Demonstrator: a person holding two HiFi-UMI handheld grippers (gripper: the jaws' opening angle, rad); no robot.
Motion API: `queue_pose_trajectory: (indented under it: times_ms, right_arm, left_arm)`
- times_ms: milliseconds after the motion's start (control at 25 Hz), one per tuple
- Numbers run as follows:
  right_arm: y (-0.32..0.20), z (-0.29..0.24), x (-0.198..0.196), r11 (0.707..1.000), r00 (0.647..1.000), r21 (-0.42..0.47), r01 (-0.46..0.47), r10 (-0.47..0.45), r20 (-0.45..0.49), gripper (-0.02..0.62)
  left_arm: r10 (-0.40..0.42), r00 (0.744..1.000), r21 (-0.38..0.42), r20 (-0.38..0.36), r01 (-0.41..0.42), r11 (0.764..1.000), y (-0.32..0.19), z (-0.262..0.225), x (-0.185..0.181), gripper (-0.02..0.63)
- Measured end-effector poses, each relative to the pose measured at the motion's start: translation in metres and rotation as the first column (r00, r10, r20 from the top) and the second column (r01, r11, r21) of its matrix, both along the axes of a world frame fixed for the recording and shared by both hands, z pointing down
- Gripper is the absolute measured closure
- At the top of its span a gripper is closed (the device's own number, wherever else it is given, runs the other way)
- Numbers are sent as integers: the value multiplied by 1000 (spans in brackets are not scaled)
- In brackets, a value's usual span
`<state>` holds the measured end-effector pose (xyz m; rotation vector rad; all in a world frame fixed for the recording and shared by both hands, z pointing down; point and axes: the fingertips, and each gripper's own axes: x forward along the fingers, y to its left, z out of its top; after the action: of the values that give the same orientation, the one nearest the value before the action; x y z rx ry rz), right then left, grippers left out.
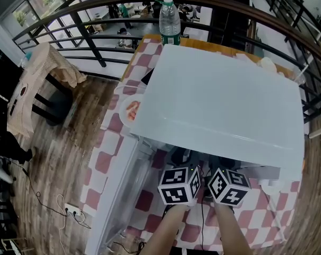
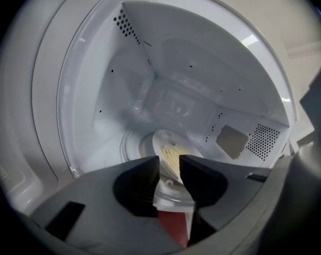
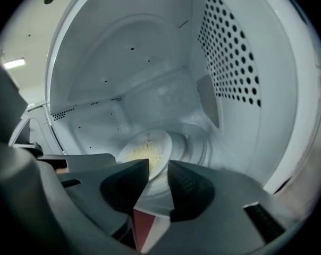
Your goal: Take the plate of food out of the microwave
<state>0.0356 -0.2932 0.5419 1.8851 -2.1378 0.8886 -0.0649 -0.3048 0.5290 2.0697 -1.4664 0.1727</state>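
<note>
A white plate of pale yellow food (image 2: 168, 145) sits on the turntable deep in the white microwave (image 1: 219, 100), whose door (image 1: 118, 190) hangs open to the left. My left gripper (image 2: 170, 164) stands open at the cavity's mouth, the plate's near edge showing through the gap between its jaws. From the other side my right gripper (image 3: 159, 167) is open too, the same plate (image 3: 144, 147) just beyond its tips. In the head view only the two marker cubes show, left (image 1: 179, 185) and right (image 1: 228, 186); the jaws are hidden under the microwave's top.
A second plate with reddish food (image 1: 132, 110) lies on the red-checked table (image 1: 150, 201) left of the microwave. A water bottle (image 1: 169, 20) stands behind it. A perforated wall (image 3: 229, 62) closes the cavity's right side. A railing runs beyond the table.
</note>
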Motion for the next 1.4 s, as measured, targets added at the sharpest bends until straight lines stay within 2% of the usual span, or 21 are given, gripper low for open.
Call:
queue_pose_trajectory:
  times_ms: [200, 360, 480, 600, 920, 1400]
  right_arm:
    - [-3, 3, -3, 999, 1000, -28, 16, -16, 14, 457]
    - [-3, 3, -6, 999, 999, -34, 36, -36, 22, 463]
    - [-4, 2, -10, 998, 998, -27, 59, -59, 29, 463]
    - [-3, 2, -12, 998, 997, -20, 67, -66, 26, 463]
    - [3, 2, -12, 998, 997, 2, 65, -65, 43, 479]
    - [36, -2, -14, 999, 995, -12, 35, -34, 93, 479]
  left_arm:
    - [-17, 1000, -32, -1, 17, 999, -4, 7, 0, 465]
    - [-7, 999, -60, -36, 5, 998, -4, 11, 4, 465]
    - [-9, 999, -55, -46, 7, 998, -6, 11, 5, 463]
    - [-6, 999, -47, -50, 3, 999, -7, 10, 5, 489]
    - [-1, 1000, -43, -29, -1, 999, 1, 11, 5, 509]
    - [-10, 998, -44, -62, 8, 999, 29, 5, 3, 511]
